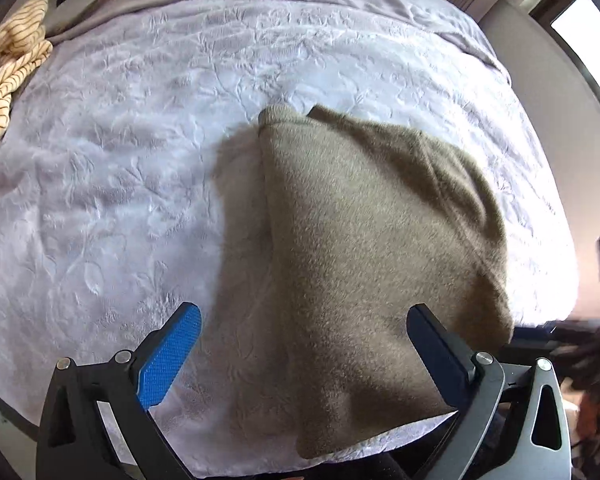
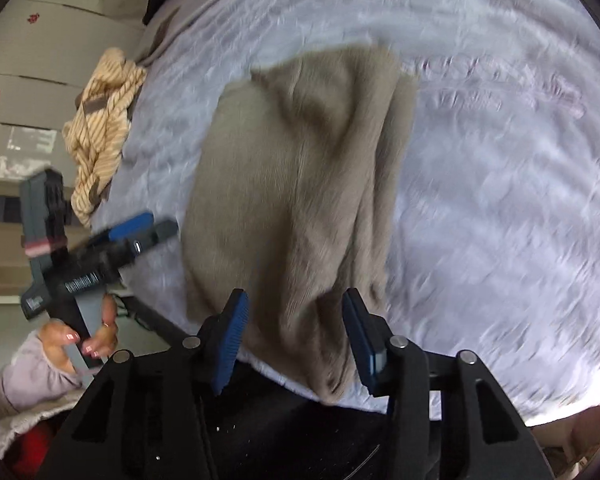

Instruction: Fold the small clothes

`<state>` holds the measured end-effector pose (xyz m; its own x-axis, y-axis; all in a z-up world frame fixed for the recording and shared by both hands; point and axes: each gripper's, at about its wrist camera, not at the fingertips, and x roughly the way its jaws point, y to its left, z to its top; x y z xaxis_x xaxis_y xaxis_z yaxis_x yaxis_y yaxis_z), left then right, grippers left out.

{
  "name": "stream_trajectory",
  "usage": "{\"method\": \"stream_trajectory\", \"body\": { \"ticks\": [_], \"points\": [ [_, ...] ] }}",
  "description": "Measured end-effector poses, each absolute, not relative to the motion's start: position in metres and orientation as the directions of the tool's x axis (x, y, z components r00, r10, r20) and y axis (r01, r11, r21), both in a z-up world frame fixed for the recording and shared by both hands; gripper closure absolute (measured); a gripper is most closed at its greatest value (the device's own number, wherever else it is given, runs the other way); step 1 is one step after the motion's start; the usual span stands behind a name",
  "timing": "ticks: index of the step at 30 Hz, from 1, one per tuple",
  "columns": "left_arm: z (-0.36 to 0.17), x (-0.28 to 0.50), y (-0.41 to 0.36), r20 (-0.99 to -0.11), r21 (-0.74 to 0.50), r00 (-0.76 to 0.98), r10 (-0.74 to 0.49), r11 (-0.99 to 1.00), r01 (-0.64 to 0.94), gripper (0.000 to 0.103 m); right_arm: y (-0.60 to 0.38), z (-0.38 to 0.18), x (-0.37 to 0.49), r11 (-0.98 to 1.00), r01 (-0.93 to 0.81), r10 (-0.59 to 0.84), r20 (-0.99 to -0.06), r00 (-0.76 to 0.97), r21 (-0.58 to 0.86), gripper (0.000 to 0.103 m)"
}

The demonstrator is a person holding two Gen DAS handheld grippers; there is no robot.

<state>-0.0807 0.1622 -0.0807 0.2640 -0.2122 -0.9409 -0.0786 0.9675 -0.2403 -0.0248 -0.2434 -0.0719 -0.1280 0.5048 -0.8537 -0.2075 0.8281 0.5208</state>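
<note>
Left hand-held gripper [image 1: 304,344] hangs above the near edge of the bed [image 1: 112,184], jaws spread wide and gripping nothing, its blue pads clear of the cloth. Right hand-held gripper [image 2: 296,332] stands partly open over the same edge; the brown garment [image 2: 296,184] shows between its pads, but blur hides whether they press on it.

The garment lies folded on the pale embossed bedspread. Its long axis runs from the near edge, where one end droops over the side, away toward the middle of the bed. In the left wrist view the far end narrows to a rounded corner pointing away from the camera.

A person's hand [image 2: 88,340] holds the left tool beside the bed. Well apart, at the bed's left edge, a striped cloth [image 1: 8,68] lies crumpled.
</note>
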Motion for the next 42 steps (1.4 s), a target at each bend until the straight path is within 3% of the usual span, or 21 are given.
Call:
{"method": "stream_trajectory", "body": {
  "ticks": [3, 7, 15, 30, 32, 33, 34, 36, 42],
  "points": [
    [-0.083, -0.073, 0.158, -0.935, -0.281, 0.247, -0.254, 0.956, -0.082, 0.0, -0.24, -0.082, -0.032, 0.845, -0.188, 0.485, -0.865, -0.128, 0.501, 0.095],
    [-0.082, -0.076, 0.159, -0.93, -0.303, 0.242, -0.275, 0.949, -0.085, 0.0, -0.246, -0.08, -0.035, 0.89, -0.202, 0.407, -0.912, -0.051, 0.408, 0.096],
    [-0.079, -0.079, 0.15, -0.938, -0.266, 0.245, -0.245, 0.962, -0.055, 0.0, -0.273, -0.115, -0.054, 0.903, -0.103, 0.411, -0.908, -0.083, 0.418, 0.096],
    [-0.075, -0.074, 0.134, -0.963, -0.193, 0.194, -0.185, 0.981, -0.019, 0.0, -0.294, -0.063, -0.047, 0.93, -0.055, 0.362, -0.932, -0.016, 0.363, 0.093],
    [-0.074, -0.074, 0.133, -0.966, -0.185, 0.187, -0.178, 0.983, -0.017, 0.0, -0.29, -0.053, -0.042, 0.935, -0.062, 0.351, -0.936, -0.003, 0.35, 0.087],
    [-0.073, -0.074, 0.132, -0.967, -0.178, 0.188, -0.172, 0.984, -0.016, 0.0, -0.286, -0.046, -0.04, 0.938, -0.077, 0.34, -0.94, 0.008, 0.338, 0.072],
    [-0.072, -0.075, 0.132, -0.967, -0.174, 0.19, -0.168, 0.985, -0.015, 0.0, -0.282, -0.042, -0.038, 0.939, -0.09, 0.333, -0.943, 0.011, 0.331, 0.046],
    [-0.07, -0.075, 0.131, -0.968, -0.17, 0.191, -0.165, 0.985, -0.012, 0.0, -0.271, -0.032, -0.036, 0.943, -0.12, 0.316, -0.948, 0.025, 0.311, 0.024],
    [-0.063, -0.079, 0.127, -0.966, -0.17, 0.201, -0.164, 0.985, -0.01, 0.0, -0.236, -0.018, -0.031, 0.949, -0.188, 0.268, -0.962, 0.058, 0.253, 0.019]
  ]
}}
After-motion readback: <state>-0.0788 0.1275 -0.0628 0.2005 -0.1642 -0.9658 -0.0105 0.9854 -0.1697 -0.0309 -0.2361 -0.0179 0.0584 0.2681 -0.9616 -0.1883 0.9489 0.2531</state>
